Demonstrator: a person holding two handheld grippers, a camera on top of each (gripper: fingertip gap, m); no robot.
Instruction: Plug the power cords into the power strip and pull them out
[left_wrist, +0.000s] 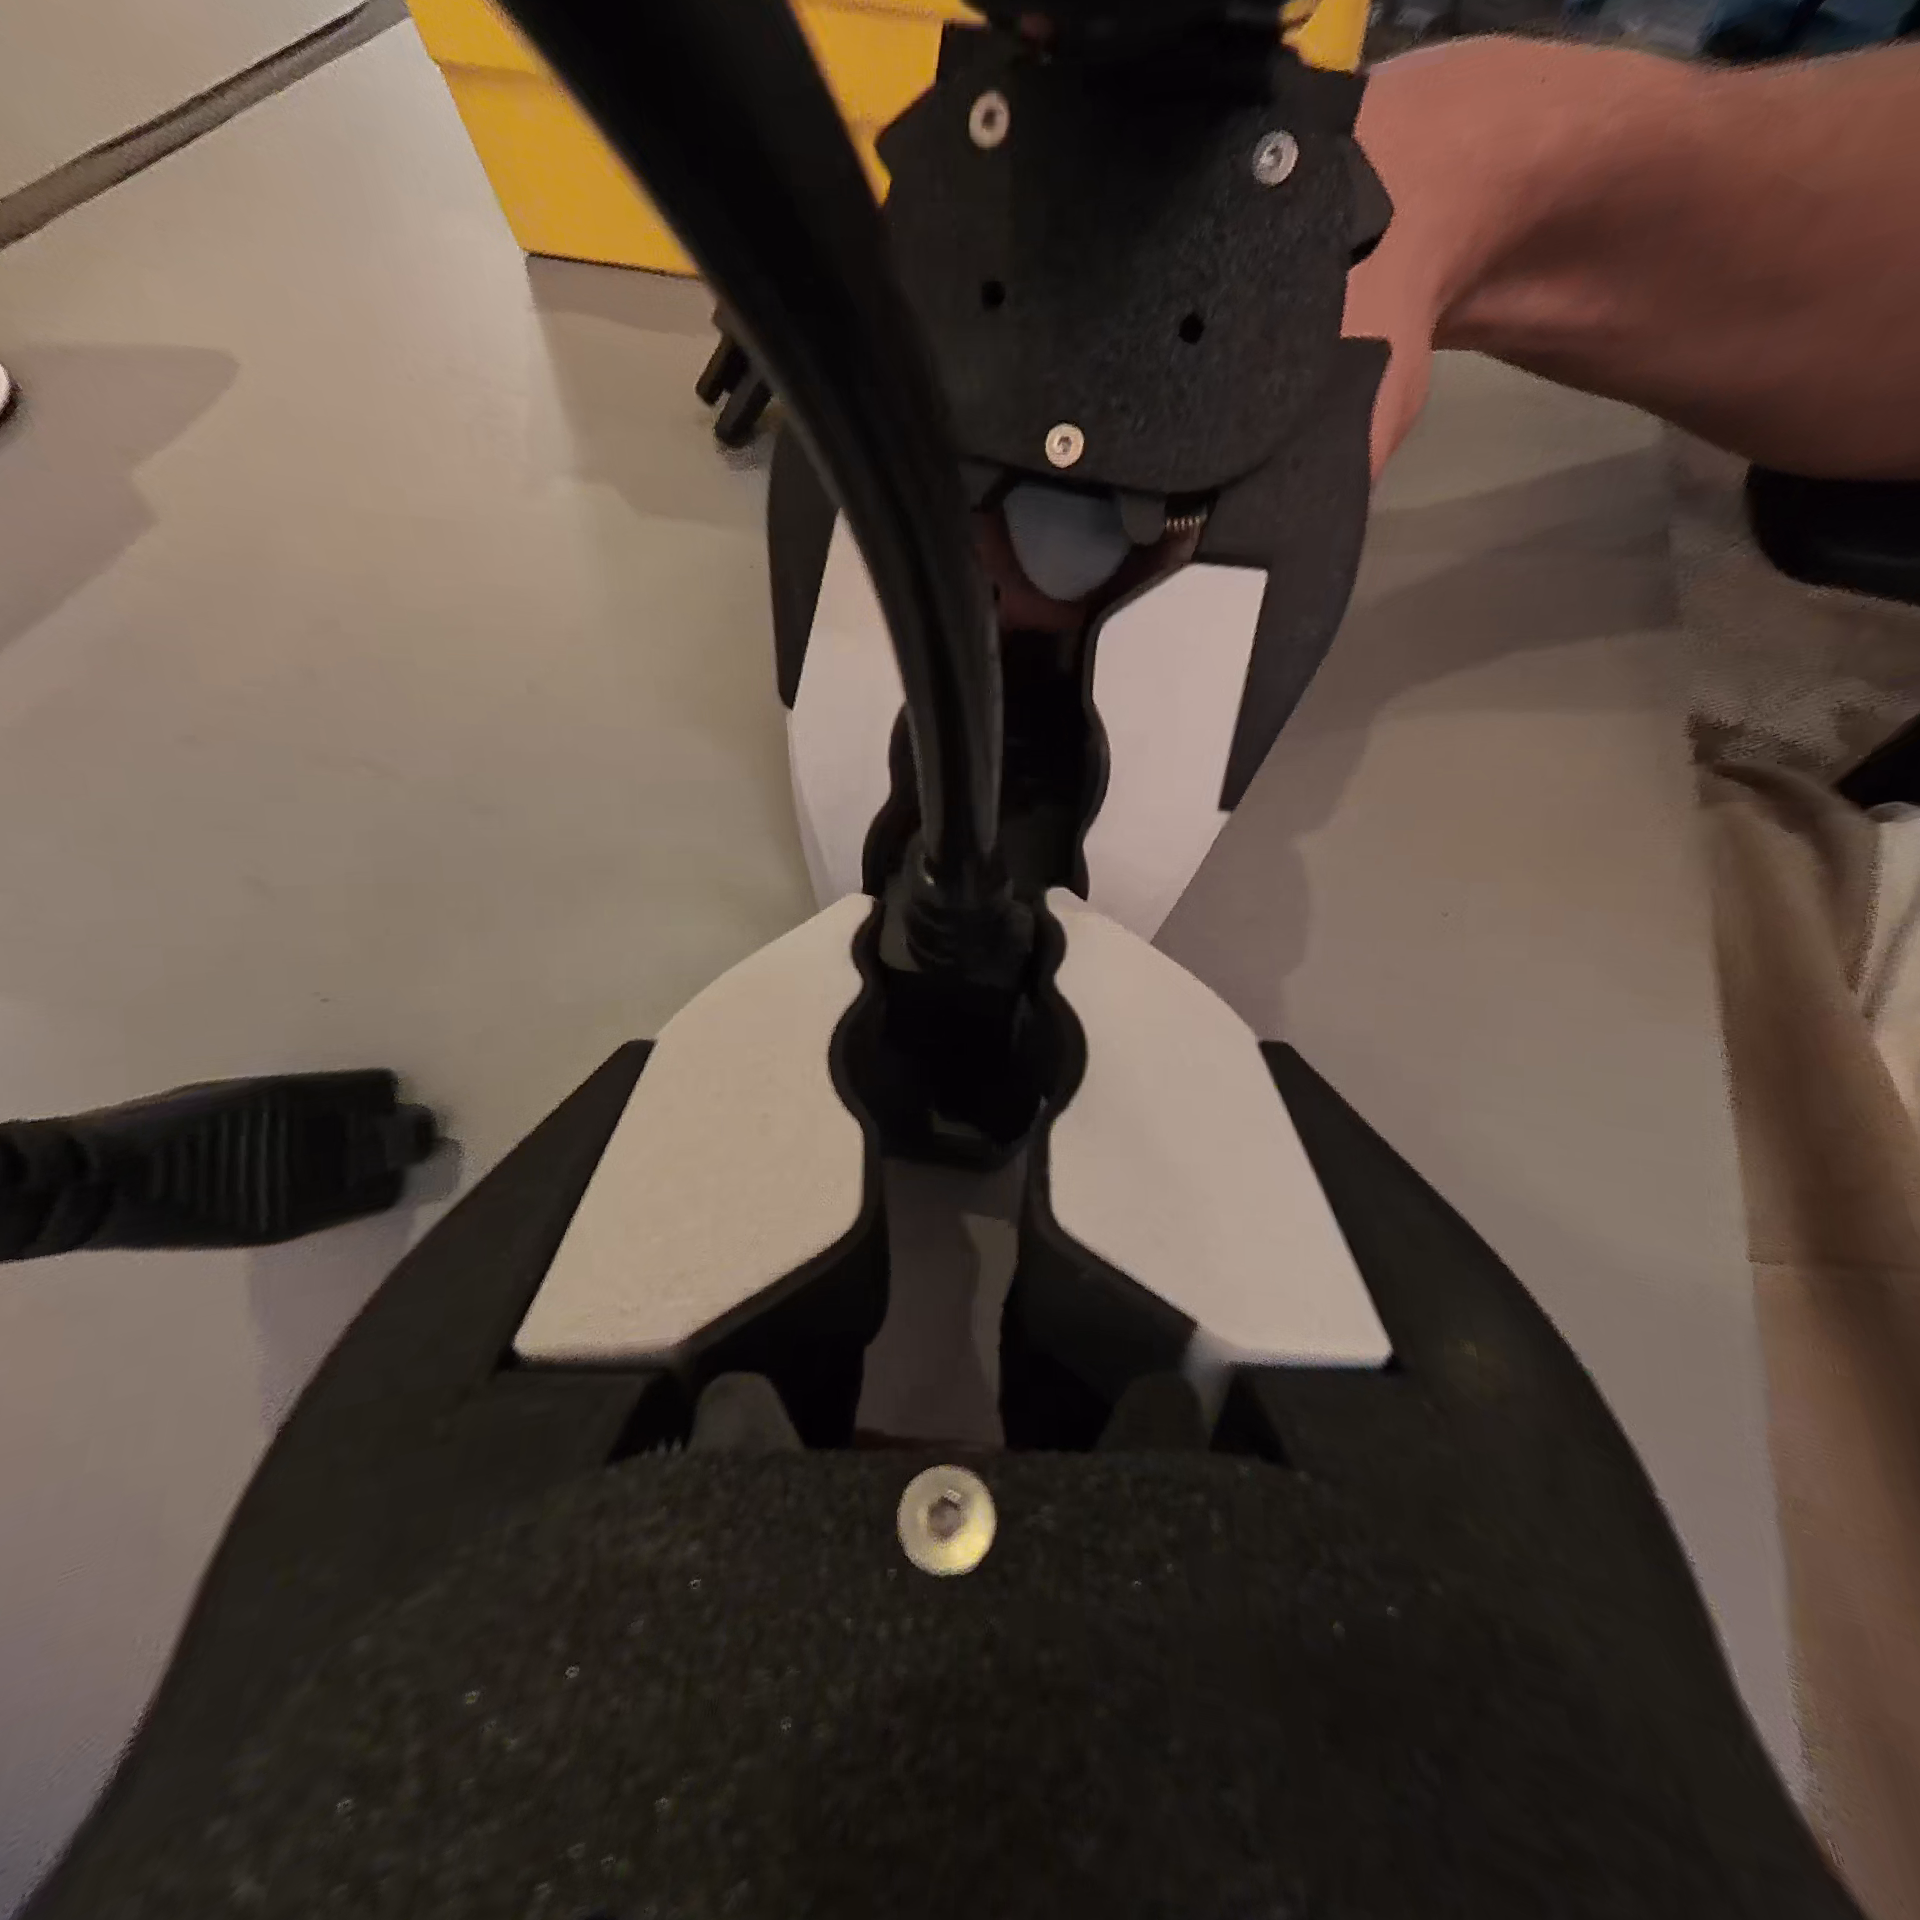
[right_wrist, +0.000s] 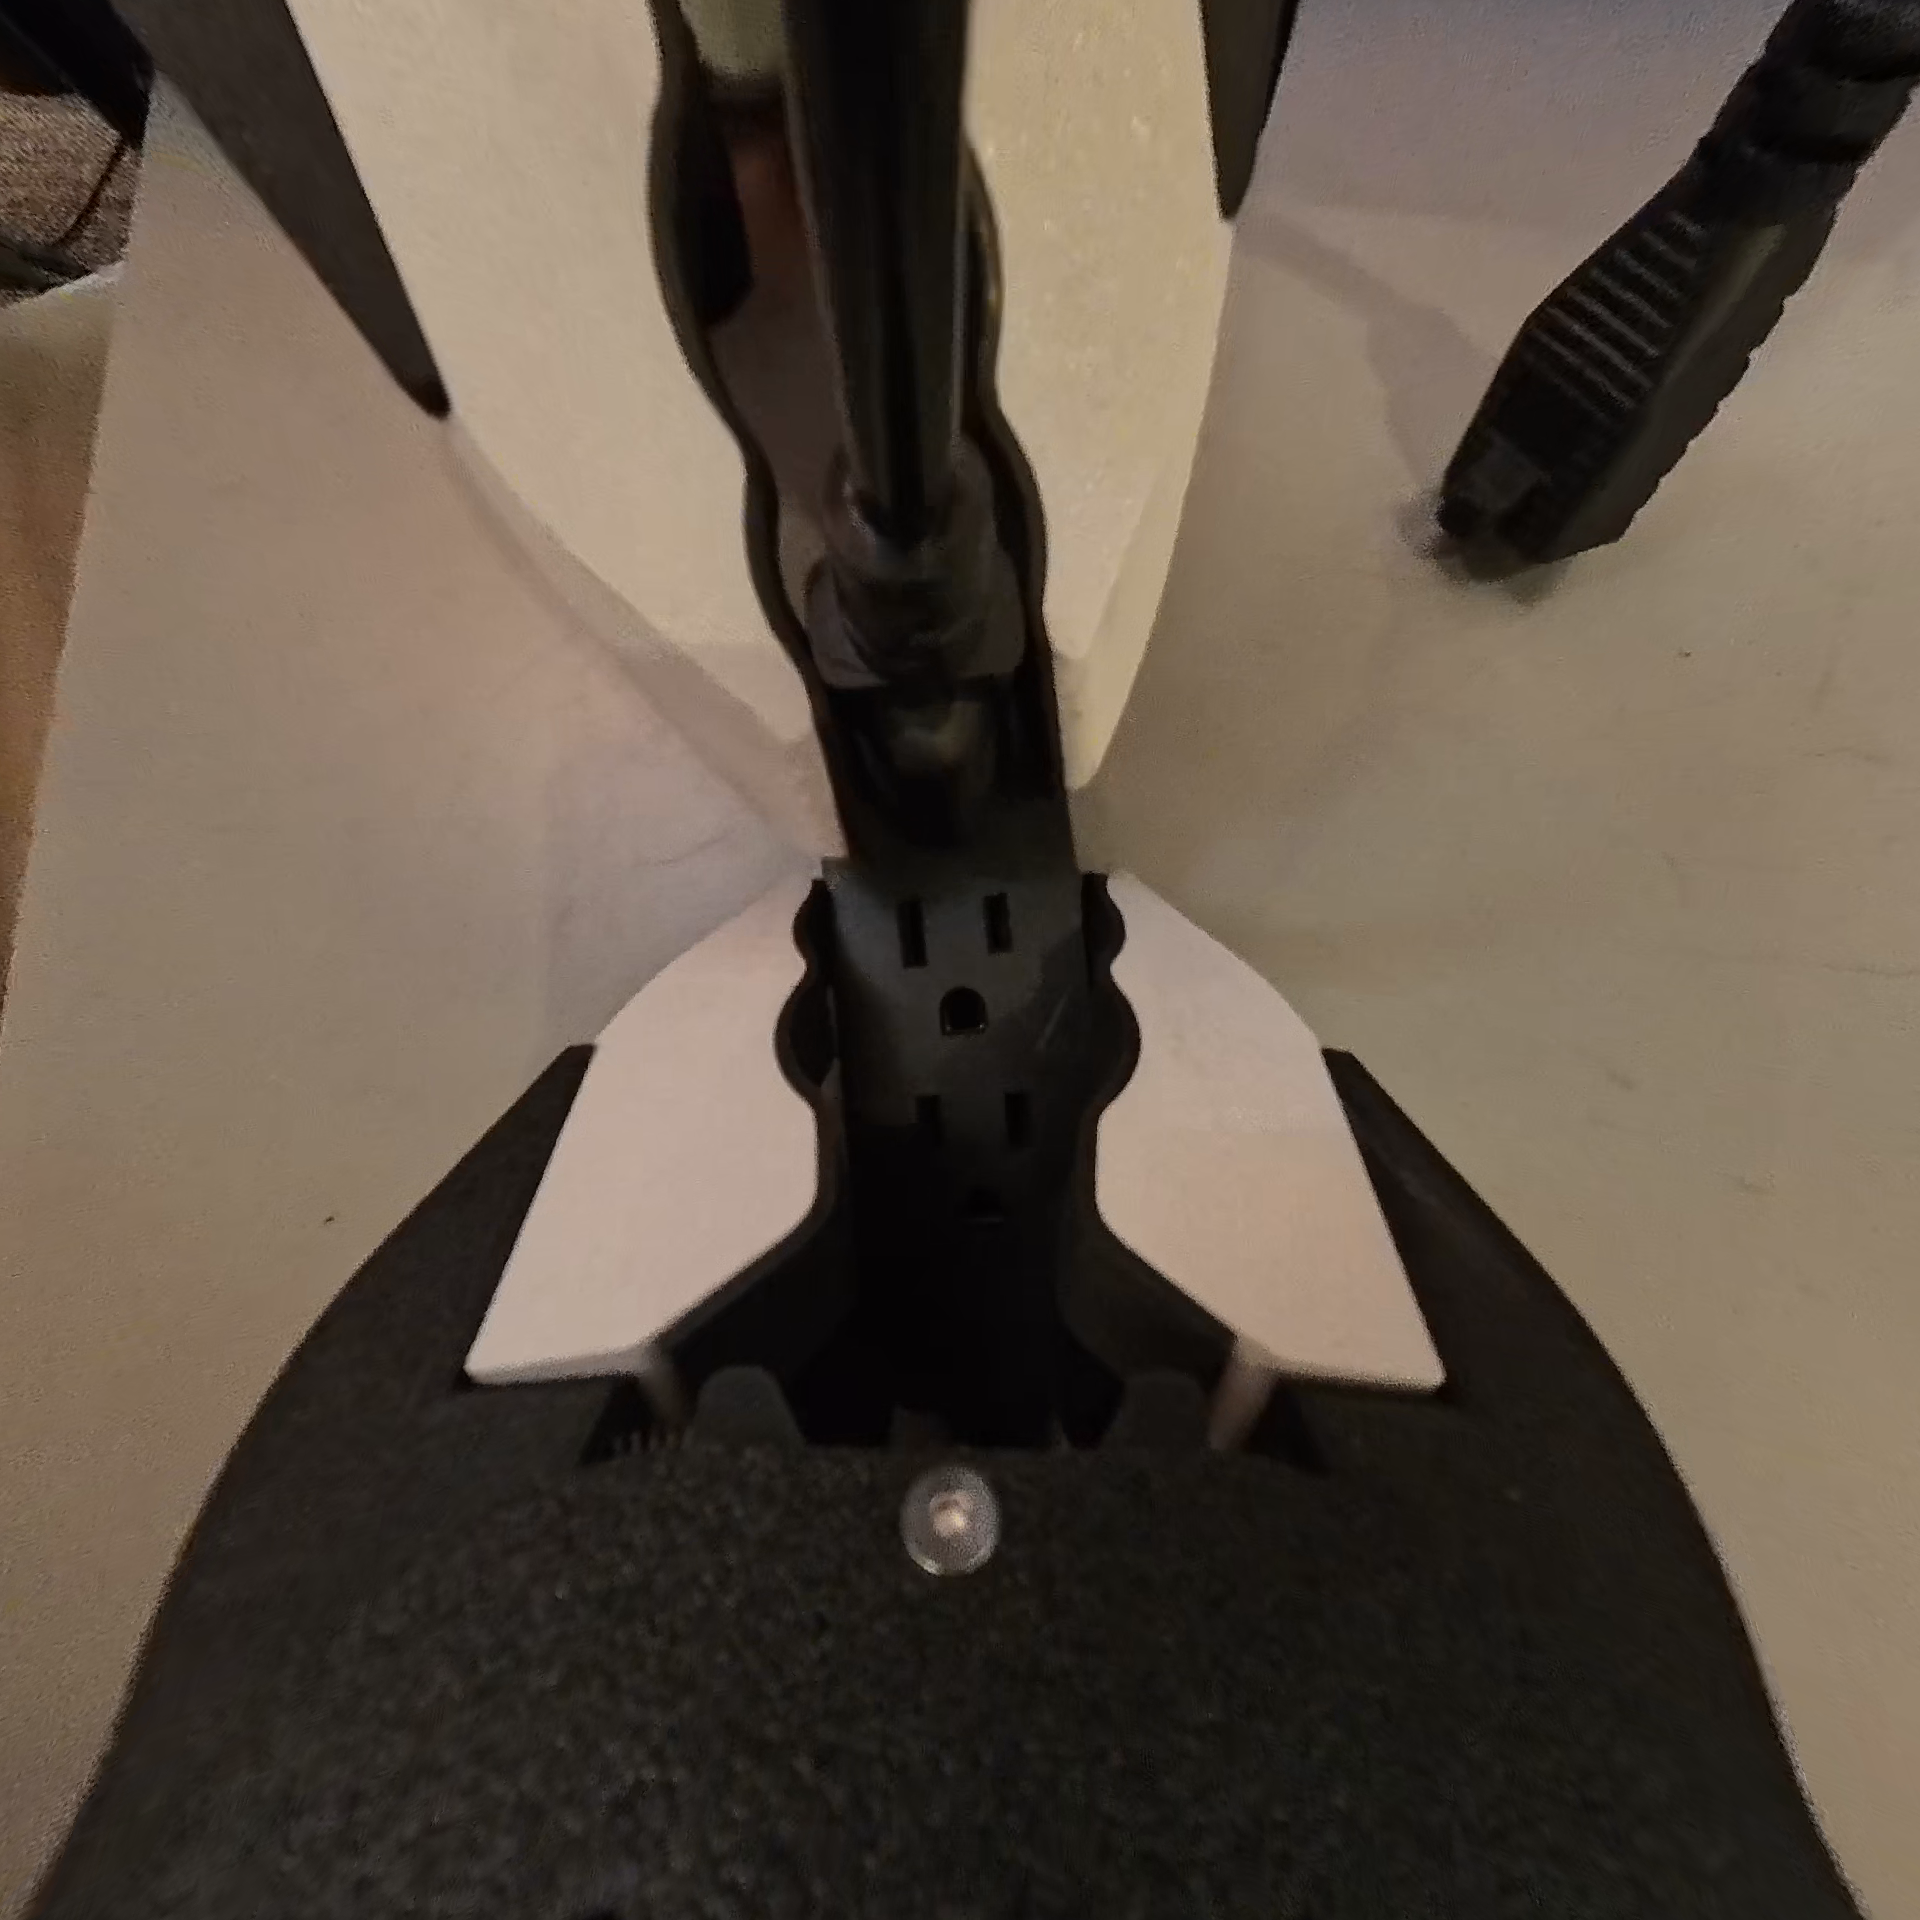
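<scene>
Now left gripper (left_wrist: 956, 1029) clamps plug (left_wrist: 961, 997) (seated in strip), right gripper (right_wrist: 956, 997) clamps power strip (right_wrist: 956, 997)

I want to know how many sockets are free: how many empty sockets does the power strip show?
2 on the power strip held in the right tongs: one near their tips, one behind it, partly shadowed. Others may hide under the left tongs and plug.
</scene>
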